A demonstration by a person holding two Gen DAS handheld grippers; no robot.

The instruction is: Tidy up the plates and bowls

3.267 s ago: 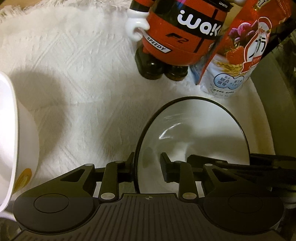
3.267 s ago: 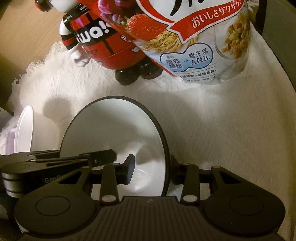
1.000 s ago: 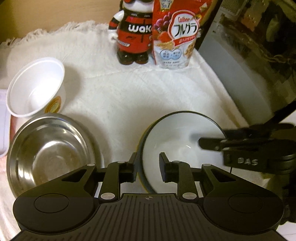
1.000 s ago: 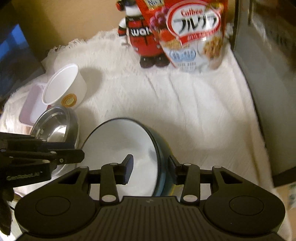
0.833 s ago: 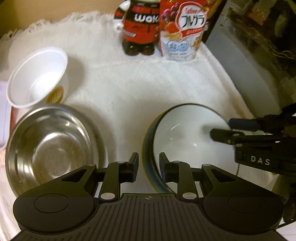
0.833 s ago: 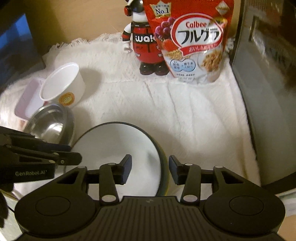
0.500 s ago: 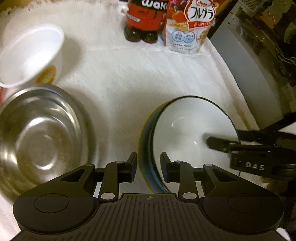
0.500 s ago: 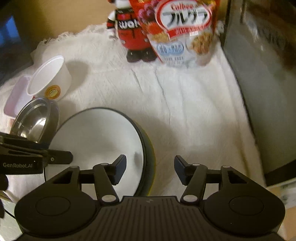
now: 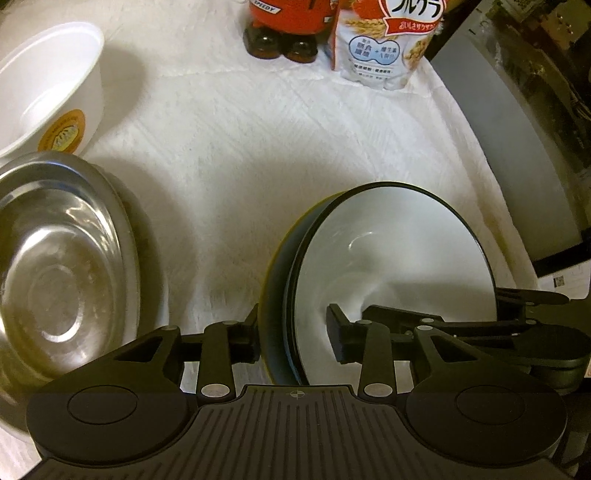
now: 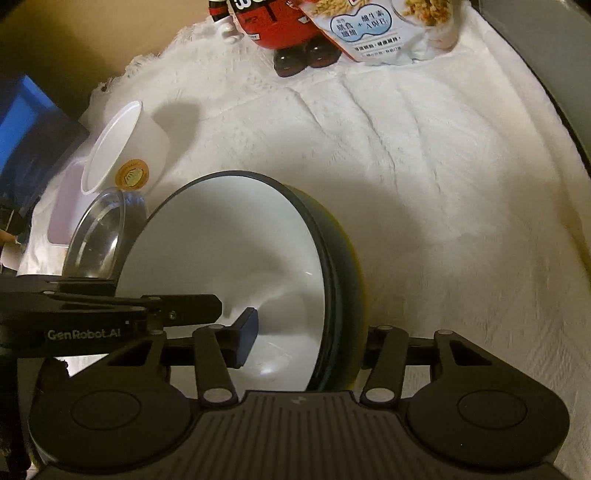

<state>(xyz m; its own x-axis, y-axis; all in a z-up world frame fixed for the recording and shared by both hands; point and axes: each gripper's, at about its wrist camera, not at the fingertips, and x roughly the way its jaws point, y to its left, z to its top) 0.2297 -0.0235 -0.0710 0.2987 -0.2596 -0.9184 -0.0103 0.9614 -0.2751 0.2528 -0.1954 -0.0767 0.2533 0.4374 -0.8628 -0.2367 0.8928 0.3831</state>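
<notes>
A white cloth (image 9: 280, 147) covers my counter, with a cereal bag (image 9: 384, 44) at the back. Both my left gripper (image 9: 293, 328) and right gripper (image 10: 308, 339) straddle the bowl's (image 9: 388, 251) rim, jaws part-open, not clamping.

The dark-rimmed white bowl (image 9: 399, 254) no longer sits close in front of the red figurine (image 9: 291, 26) and the cereal bag (image 9: 384, 44) as it does 3.3 s ago — it now lies nearer the cloth's front, just right of the steel bowl (image 9: 55, 266), with the paper cup (image 10: 122, 155) behind that. Both grippers are wider than a second ago: the left gripper (image 9: 293, 330) and the right gripper (image 10: 308, 338) each straddle the bowl's rim with slack, and the outer finger of each seems — the view is dim — clear of the wall.
</notes>
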